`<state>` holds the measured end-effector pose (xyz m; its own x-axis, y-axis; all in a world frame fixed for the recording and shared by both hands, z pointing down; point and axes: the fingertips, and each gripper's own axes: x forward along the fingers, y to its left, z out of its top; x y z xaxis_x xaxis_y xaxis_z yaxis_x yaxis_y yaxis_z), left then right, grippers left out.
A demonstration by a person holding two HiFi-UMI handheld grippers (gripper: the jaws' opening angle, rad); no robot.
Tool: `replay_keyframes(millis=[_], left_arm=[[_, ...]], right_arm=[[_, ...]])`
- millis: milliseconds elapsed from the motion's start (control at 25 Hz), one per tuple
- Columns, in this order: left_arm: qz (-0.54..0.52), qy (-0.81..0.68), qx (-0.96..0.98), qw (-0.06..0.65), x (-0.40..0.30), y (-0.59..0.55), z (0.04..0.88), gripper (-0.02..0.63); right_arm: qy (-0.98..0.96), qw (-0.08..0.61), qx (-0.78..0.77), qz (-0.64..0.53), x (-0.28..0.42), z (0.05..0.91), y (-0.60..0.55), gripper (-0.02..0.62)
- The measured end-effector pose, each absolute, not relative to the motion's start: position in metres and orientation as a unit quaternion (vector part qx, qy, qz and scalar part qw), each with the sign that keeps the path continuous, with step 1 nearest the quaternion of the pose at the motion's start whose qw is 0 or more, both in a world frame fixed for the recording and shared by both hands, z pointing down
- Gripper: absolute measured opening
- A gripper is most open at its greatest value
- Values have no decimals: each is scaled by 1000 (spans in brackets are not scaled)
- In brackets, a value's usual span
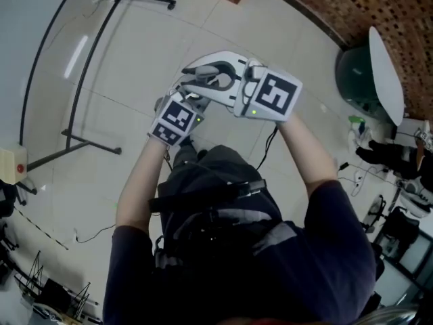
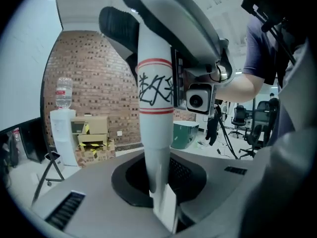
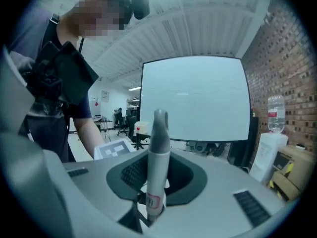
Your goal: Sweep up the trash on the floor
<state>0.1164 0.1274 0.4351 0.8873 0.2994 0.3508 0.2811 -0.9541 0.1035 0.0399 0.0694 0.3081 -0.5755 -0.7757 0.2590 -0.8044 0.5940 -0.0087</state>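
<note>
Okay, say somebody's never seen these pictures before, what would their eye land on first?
First the left gripper and right gripper, held close together mid-frame in the head view over the pale tiled floor. The left is clamped on a white pole with red bands and black handwriting, the right on a grey handle with a tapered tip. Behind the pole, in the left gripper view, stands a brick wall.

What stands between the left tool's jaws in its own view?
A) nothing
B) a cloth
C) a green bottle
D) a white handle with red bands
D: a white handle with two red bands and black writing rises from between the jaws of the left tool.
</note>
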Motion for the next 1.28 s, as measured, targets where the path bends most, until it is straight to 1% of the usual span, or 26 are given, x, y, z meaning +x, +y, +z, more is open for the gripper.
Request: replay_keyframes(millis=[120,200,360,480,720,800,880,960,1040,1120,1280], left_arm=[[213,162,962,58,125,111,461,32],[223,160,959,71,134,108,470,32],[244,149,955,72,158,111,488,31],[264,124,952,92,171,110,515,31],[313,67,938,130,185,102,592,29],[316,56,936,147,188,96,616,29],[306,50,938,156,191,87,629,29],[310,49,940,137,196,79,636,29],[322,51,941,93,199,73,643,25],[326,43,942,64,195,65,646,20],[332,10,942,52,184,38,657,20]], right_arm=[[-899,132,410,77,40,333,47,89],[-906,121,397,82,46,340,43,89],[-915,93,380,99,70,356,44,89],[-919,72,368,122,86,380,44,89],[-922,69,341,171,106,454,41,91],[-919,73,340,186,109,479,36,91],[-913,56,354,197,115,493,24,92],[-905,45,370,203,124,499,11,91],[-904,47,372,204,128,506,0,89],[-907,50,366,201,124,510,-8,87],[-914,75,352,186,111,520,-27,86]])
